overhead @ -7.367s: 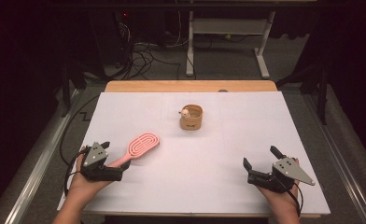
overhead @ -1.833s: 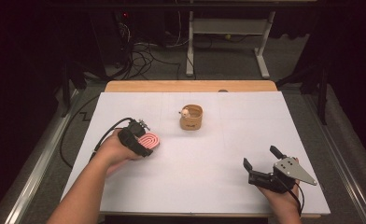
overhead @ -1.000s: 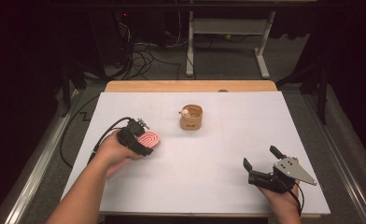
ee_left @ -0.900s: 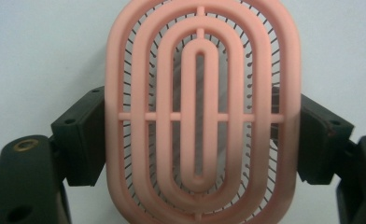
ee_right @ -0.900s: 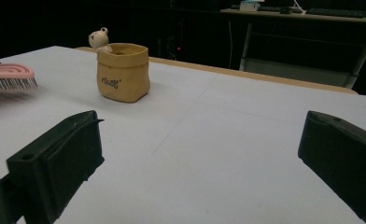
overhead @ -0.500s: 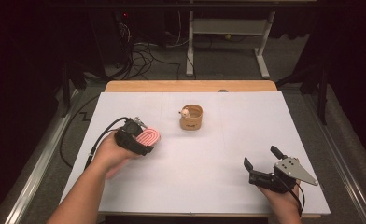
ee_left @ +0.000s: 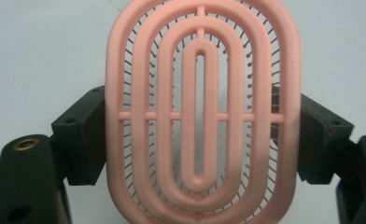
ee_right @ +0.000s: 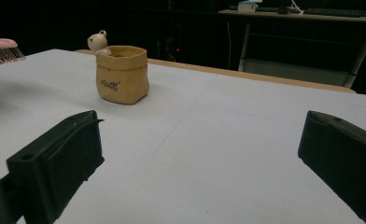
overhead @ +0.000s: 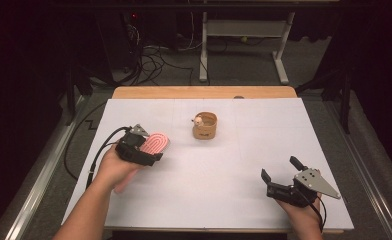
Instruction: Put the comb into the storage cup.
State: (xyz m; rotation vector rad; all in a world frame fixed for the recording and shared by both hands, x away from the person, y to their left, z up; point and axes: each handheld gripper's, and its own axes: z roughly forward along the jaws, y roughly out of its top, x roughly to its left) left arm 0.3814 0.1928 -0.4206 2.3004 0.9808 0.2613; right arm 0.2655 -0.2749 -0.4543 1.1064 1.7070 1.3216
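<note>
One pink brush points toward the table's far edge

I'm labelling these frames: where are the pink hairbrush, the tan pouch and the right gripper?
pink hairbrush (ee_left: 200,116): left gripper view, centre rib of its head.
tan pouch (ee_right: 123,77): right gripper view, its front wall.
right gripper (overhead: 280,169): high view, midway between its open jaw tips.

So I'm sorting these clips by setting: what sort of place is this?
Probably a lab or workshop test bench, not a home: a table covered in plain white sheeting, loose cables on the floor behind it, and a metal-framed desk in a dark room.
</note>
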